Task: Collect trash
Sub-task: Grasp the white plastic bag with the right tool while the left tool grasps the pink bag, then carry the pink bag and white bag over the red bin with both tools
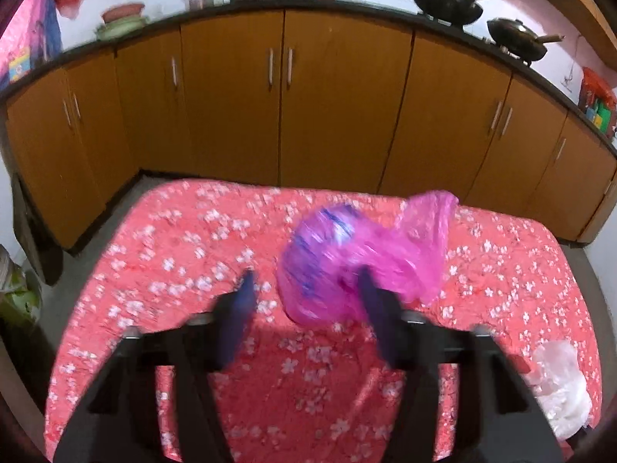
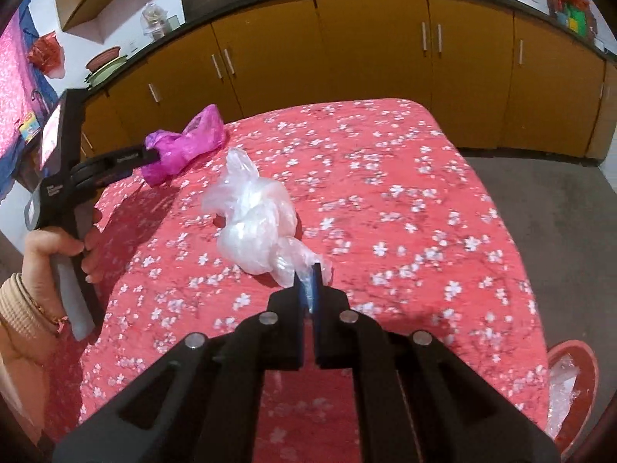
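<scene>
Orange-brown wooden cabinets [image 1: 331,92] under a dark countertop [image 1: 347,5] line the far wall, with two black woks [image 1: 449,2] standing on the counter. In front of them stands a table covered by a coral-red cloth printed with white blossoms [image 2: 385,193]. At its near right corner, below the edge, sits a red bin [image 2: 574,382] holding clear plastic. Two pieces of trash lie on the cloth, well apart. The crumpled clear plastic bag [image 2: 250,223] rests near the table's middle; the right gripper [image 2: 307,281] has its blue-padded jaws closed on the bag's twisted tail. The magenta plastic bag [image 1: 358,254], with bluish print showing through, lies toward the far left edge of the table. The left gripper [image 1: 304,289] reaches it with jaws spread wide, one finger [image 1: 370,301] against the bag's near side and the other off to its left. The left hand [image 2: 58,254], bangles at the wrist, grasps that gripper's handle.
</scene>
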`<state>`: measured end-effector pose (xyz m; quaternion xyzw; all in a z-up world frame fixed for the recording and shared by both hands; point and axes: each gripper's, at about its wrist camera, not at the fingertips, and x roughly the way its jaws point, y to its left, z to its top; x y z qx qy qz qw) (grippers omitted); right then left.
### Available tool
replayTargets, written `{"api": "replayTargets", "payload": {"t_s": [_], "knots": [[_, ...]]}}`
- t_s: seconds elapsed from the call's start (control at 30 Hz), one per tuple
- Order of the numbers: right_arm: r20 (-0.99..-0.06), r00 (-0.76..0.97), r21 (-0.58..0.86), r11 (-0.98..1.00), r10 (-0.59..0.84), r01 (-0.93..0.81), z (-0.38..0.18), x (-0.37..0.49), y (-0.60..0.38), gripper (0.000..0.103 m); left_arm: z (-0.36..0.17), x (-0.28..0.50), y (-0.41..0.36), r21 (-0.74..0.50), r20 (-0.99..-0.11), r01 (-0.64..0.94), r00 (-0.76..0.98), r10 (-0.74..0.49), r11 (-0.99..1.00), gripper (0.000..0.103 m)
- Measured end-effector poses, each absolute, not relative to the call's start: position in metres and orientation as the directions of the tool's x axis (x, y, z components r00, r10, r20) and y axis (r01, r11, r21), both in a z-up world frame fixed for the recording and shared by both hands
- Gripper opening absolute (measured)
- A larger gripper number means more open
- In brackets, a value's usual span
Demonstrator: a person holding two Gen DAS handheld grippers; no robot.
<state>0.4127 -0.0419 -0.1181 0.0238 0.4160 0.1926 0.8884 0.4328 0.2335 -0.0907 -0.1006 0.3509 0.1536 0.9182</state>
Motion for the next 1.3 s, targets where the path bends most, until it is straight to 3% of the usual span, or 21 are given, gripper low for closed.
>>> {"api": "replayTargets", "payload": {"t_s": [0.03, 0.13, 0.57, 1.3], "knots": [[-0.728, 0.583, 0.204, 0.926, 0.361, -0.318, -0.118, 0.412, -0.043, 0.005, -0.091, 0.433, 0.234, -0.077, -0.681, -0.35, 0.702, 0.208, 0.933, 0.02], [-0.724, 0.593, 0.196, 0.929, 0.353, -0.314, -0.116, 0.409, -0.044, 0.005, -0.091, 0.423, 0.23, -0.041, -0.68, -0.354, 0.695, 0.233, 0.934, 0.016], [-0.677, 0.669, 0.146, 0.947, 0.307, -0.286, -0.097, 0.368, -0.071, 0.005, -0.074, 0.322, 0.175, -0.025, -0.633, -0.237, 0.756, 0.168, 0.971, 0.016], [-0.618, 0.781, 0.071, 0.996, 0.09, -0.058, -0.054, 0.31, -0.186, 0.005, -0.034, 0.286, 0.05, 0.056, -0.56, -0.053, 0.825, 0.075, 0.997, 0.016]]}}
